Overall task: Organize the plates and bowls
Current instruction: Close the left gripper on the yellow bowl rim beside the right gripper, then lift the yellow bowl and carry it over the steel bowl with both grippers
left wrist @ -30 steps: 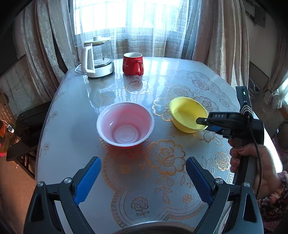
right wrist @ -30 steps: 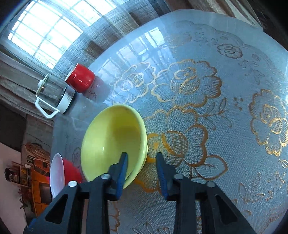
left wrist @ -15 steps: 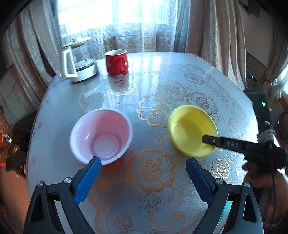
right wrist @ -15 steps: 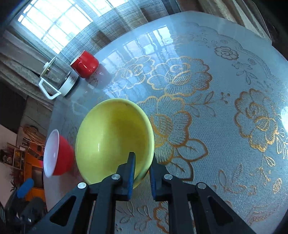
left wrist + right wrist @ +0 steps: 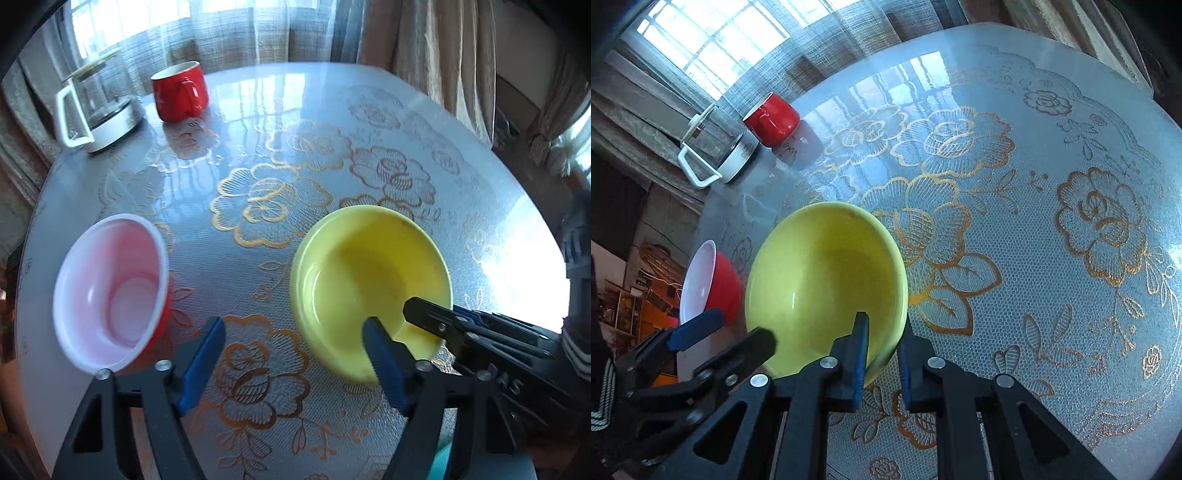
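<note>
Yellow bowl (image 5: 827, 280) sits mid-table, its near rim pinched between the right gripper's (image 5: 882, 354) narrow fingers; the left gripper's (image 5: 295, 354) jaws are closing, its right finger over the bowl's near-left rim.

The worktop (image 5: 295, 110) looks glossy, a smooth clear sheet throwing back window light over a netted cloth with gilt flowers. The yellow bowl (image 5: 354, 266) and the red mug (image 5: 181, 92) have a shiny glazed look, while the red bowl (image 5: 110, 288) has a smooth, pale pink, plastic-looking inside and the kettle (image 5: 96, 107) shows clear glass on a white plastic base and handle. The left tongs (image 5: 295, 354) are matt black plastic with blue rubbery pads and bright metal rivets.
</note>
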`<state>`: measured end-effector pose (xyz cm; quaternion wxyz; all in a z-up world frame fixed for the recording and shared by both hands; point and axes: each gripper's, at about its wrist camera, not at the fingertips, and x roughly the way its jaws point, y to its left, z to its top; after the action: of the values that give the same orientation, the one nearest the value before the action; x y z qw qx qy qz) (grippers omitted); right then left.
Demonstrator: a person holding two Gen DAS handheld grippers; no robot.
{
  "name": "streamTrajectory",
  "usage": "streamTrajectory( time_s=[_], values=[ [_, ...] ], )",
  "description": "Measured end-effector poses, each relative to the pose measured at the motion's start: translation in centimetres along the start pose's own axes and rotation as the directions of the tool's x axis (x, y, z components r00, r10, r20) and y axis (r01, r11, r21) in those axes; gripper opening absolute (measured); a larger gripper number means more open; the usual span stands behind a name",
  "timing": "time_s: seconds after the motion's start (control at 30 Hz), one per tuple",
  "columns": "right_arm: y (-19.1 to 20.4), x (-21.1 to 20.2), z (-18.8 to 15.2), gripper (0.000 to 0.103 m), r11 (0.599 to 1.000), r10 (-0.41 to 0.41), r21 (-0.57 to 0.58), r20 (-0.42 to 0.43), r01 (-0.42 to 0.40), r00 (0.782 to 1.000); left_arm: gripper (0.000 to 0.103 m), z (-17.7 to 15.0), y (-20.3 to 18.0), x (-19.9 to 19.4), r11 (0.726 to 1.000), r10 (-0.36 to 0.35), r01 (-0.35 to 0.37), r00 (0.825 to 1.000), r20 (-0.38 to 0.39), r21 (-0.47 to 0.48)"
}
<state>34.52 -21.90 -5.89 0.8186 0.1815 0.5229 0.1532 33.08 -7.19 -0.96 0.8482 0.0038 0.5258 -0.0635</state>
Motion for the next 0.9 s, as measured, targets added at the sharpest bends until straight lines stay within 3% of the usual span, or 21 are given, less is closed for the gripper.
streamTrajectory(
  time_s=[0.13,0.4,0.5,0.9],
  values=[
    [-0.2,-0.2,-0.4,0.014,1.000,0.001,0.002,-0.002,-0.001,1.000,0.061,0.2,-0.4,1.0,1.000,0.001,-0.001,1.000,-0.014,0.007],
    [-0.3,-0.6,-0.9,0.015,1.000,0.001,-0.001,0.000,-0.001,1.000,0.024,0.2,-1.0,2.2,1.000,0.003,-0.003,0.999,-0.038,0.018],
    [-0.5,-0.8,-1.2,0.015,1.000,0.009,0.003,-0.001,-0.009,1.000,0.017,0.0,-1.2,2.4,1.000,-0.007,0.008,0.999,-0.042,0.024],
    [0.1,-1.2,-2.4,0.015,0.999,0.034,0.013,-0.008,-0.034,0.999,0.015,-1.6,-1.0,1.0,0.999,0.003,-0.002,1.000,-0.025,0.053]
  ],
)
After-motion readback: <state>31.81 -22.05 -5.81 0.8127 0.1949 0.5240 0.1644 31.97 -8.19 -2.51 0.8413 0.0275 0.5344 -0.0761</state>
